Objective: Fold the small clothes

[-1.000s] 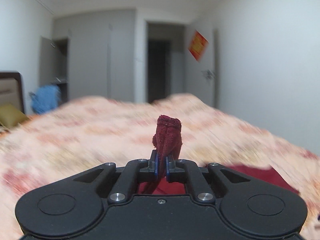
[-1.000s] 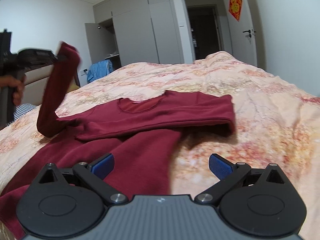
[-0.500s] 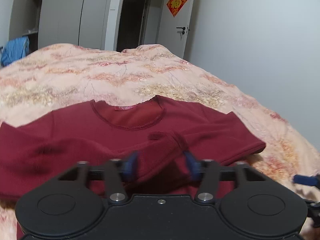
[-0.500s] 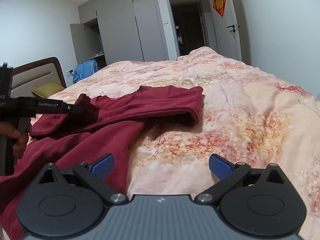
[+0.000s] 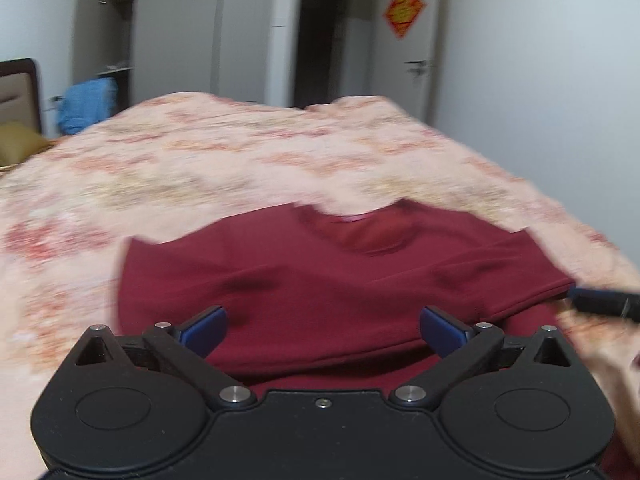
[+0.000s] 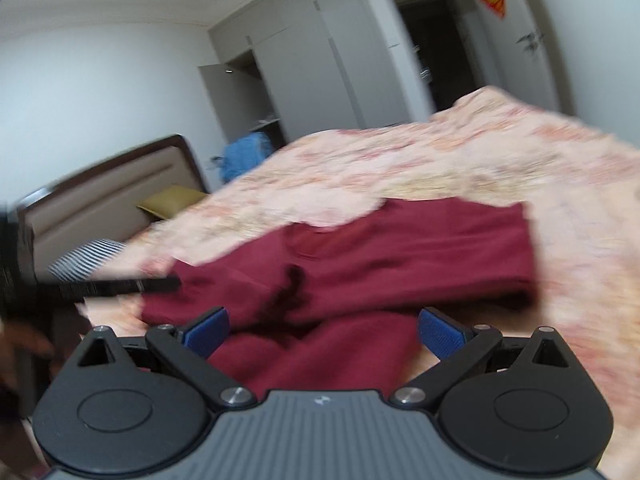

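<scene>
Dark red knit, the shirt (image 5: 344, 280) lies on the floral bedspread (image 5: 240, 168), roughly in the middle of the bed and just ahead of us; we judge the fold about halfway, since both sleeves look laid in across the chest, while the lower body (image 6: 320, 360) trails loose toward us and has yet to be brought up; its neckline (image 5: 360, 228) points away from us toward the far wardrobe wall, so the garment's long axis runs from collar to hem, while the folded band lies crosswise; our left gripper (image 5: 322, 326) has just been opening and its jaws stand wide apart with nothing between them; our right gripper (image 6: 322, 328) is likewise spread and empty above the cloth.
</scene>
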A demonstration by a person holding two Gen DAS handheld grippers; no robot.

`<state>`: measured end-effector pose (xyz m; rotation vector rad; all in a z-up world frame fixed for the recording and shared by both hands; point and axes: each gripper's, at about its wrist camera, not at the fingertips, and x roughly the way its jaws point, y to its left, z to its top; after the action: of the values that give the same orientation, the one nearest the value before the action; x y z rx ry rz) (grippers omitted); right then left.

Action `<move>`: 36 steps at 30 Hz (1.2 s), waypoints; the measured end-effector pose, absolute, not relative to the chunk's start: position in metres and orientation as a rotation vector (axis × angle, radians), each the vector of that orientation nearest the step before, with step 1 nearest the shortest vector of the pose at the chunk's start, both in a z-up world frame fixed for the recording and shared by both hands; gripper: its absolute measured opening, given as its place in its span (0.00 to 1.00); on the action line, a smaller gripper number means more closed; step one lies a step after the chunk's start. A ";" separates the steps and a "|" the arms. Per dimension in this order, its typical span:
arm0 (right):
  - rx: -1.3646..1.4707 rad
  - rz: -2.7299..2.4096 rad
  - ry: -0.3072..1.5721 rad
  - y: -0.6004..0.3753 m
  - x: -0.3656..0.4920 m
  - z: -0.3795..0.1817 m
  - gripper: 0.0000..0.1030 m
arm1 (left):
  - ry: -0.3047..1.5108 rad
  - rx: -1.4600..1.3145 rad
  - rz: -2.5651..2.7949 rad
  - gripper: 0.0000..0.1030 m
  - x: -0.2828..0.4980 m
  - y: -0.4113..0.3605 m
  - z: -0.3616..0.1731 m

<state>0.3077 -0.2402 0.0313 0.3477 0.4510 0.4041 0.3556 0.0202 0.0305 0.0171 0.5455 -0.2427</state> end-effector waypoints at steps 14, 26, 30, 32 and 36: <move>0.286 0.336 0.744 -0.176 0.436 0.016 0.11 | 0.636 -0.036 -0.022 0.99 0.353 0.113 -0.001; 0.247 0.419 0.330 -0.186 0.434 0.164 0.03 | 0.526 0.068 -0.034 0.96 0.386 0.083 -0.009; 0.243 0.442 0.315 -0.177 0.449 0.189 0.03 | 0.507 0.152 -0.037 0.94 0.405 0.069 -0.011; 0.236 0.454 0.315 -0.170 0.456 0.198 0.03 | 0.472 0.187 -0.028 0.88 0.410 0.064 -0.010; 0.233 0.473 0.307 -0.162 0.464 0.210 0.03 | 0.433 0.243 0.034 0.46 0.419 0.059 -0.005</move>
<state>0.4639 -0.1619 0.2096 0.2334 0.3072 0.4728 0.4192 0.0590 -0.0046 0.2430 0.4326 0.0335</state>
